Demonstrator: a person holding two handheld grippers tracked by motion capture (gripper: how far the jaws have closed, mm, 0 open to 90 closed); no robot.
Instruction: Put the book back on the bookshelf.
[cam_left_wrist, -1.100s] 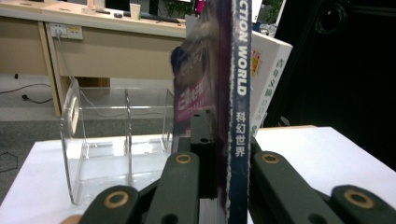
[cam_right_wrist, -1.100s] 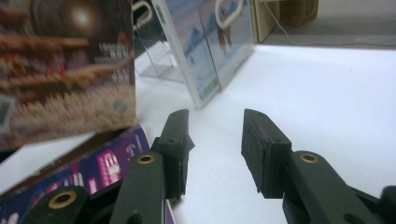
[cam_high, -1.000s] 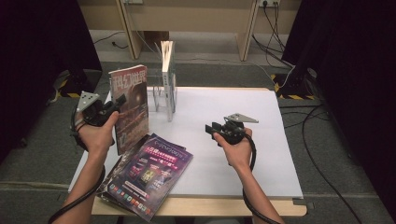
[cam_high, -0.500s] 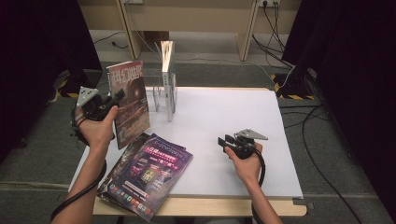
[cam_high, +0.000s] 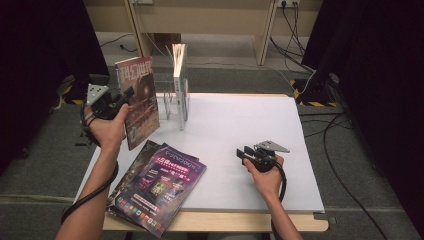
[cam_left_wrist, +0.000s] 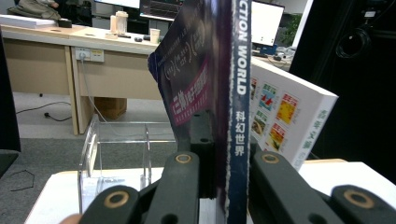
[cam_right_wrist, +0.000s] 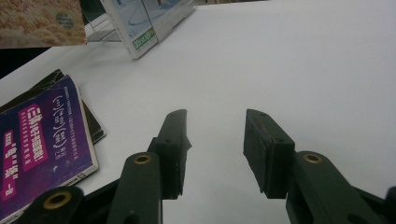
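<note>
Sliding the dark-covered magazine (cam_high: 138, 100), clamped upright by its spine in the left gripper (cam_high: 116, 100), into the clear acrylic rack (cam_high: 167, 95) calls for keeping it vertical and entering the free slot beside the thick white-covered book (cam_high: 180, 82) standing there. The right gripper (cam_high: 247, 154) rests low on the white tabletop (cam_high: 235, 120), jaws apart and empty. More magazines (cam_high: 157, 185) lie stacked at the near left corner; grey carpet and wooden desks surround the table.

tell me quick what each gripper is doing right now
left gripper: closed on the spine of an upright magazine.
right gripper: open, holding nothing, low over the white table.
</note>
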